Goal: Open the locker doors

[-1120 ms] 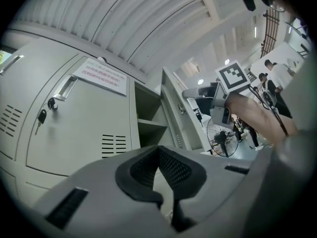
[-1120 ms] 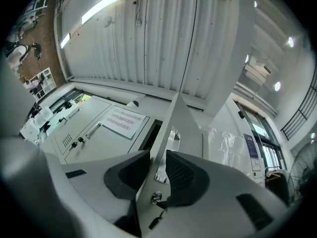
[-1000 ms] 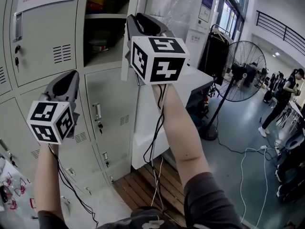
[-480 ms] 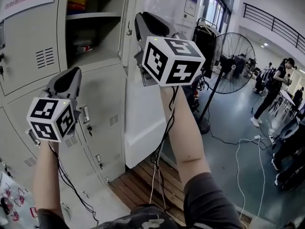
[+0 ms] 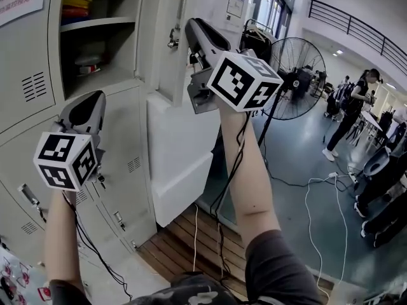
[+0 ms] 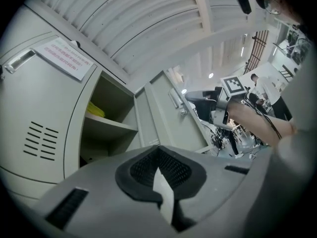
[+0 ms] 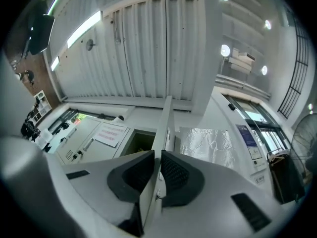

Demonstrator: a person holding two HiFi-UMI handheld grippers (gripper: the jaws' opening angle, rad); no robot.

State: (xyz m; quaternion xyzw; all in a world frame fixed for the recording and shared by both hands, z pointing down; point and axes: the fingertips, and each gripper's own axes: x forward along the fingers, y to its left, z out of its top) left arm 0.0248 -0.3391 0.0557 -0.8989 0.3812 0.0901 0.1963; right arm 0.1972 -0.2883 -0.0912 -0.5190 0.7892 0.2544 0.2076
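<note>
The locker door stood swung out from its compartment, edge-on to me, with its thin edge running between the pads of my right gripper. Those jaws had just been closing, and both pads lay against the door's two faces, a narrow grip on sheet metal. Only the right gripper view showed that. From the head view the gripper's body and marker cube hid the contact.

The left gripper view gave what the others lacked: the open compartment's shelf with something yellow on it, a printed notice on the neighbouring closed door, and my right hand at the door from the side. The left gripper had its tips met, nothing between them.

Left of the door was the locker bank, so the free room lay to the right. There was open floor there, with a standing fan, loose cables and a person well apart. A white panel jutted out just below the door, over wooden slats.

Both my forearms were raised. The right was higher, its gripper tilted up at the door. The left was lower, in front of a closed locker face.
</note>
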